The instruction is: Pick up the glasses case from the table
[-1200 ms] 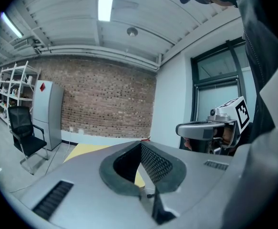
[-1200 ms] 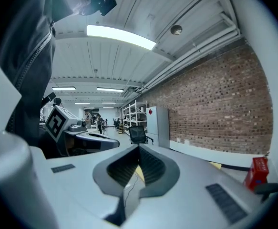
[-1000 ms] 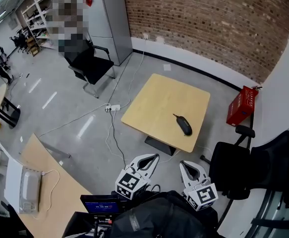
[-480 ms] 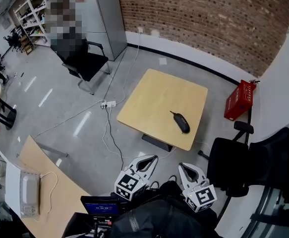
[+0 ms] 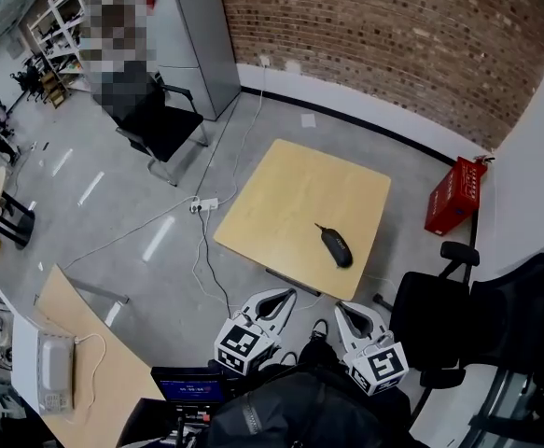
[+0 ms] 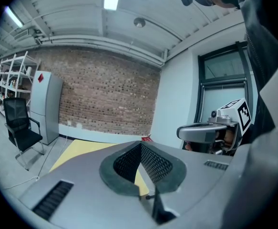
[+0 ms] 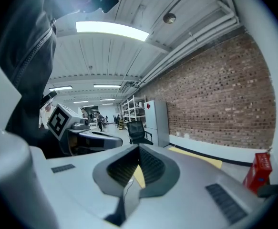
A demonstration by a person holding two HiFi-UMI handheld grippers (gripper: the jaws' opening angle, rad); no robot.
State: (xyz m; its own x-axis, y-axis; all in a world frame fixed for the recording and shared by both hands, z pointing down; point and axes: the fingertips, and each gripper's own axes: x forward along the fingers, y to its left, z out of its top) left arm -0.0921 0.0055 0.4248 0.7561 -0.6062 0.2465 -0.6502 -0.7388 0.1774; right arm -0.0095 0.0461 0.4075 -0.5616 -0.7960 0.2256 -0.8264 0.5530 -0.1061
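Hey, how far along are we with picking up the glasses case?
Done: nothing yet. The glasses case lies untouched on the wooden table, toward the corner nearest the person. In hand: nothing. The left gripper and right gripper are both shut and empty, held short of the table. Left to do: reach the case, open a gripper, close on it and lift.

We see a matt pale-wood worktop (image 5: 299, 194), a smooth, faintly glossy dark glasses case (image 5: 337, 247), a polished grey floor (image 5: 113, 157), a rough brick wall (image 5: 393, 45), and left tongs (image 5: 291, 294) and right tongs (image 5: 340, 307) of smooth grey plastic.
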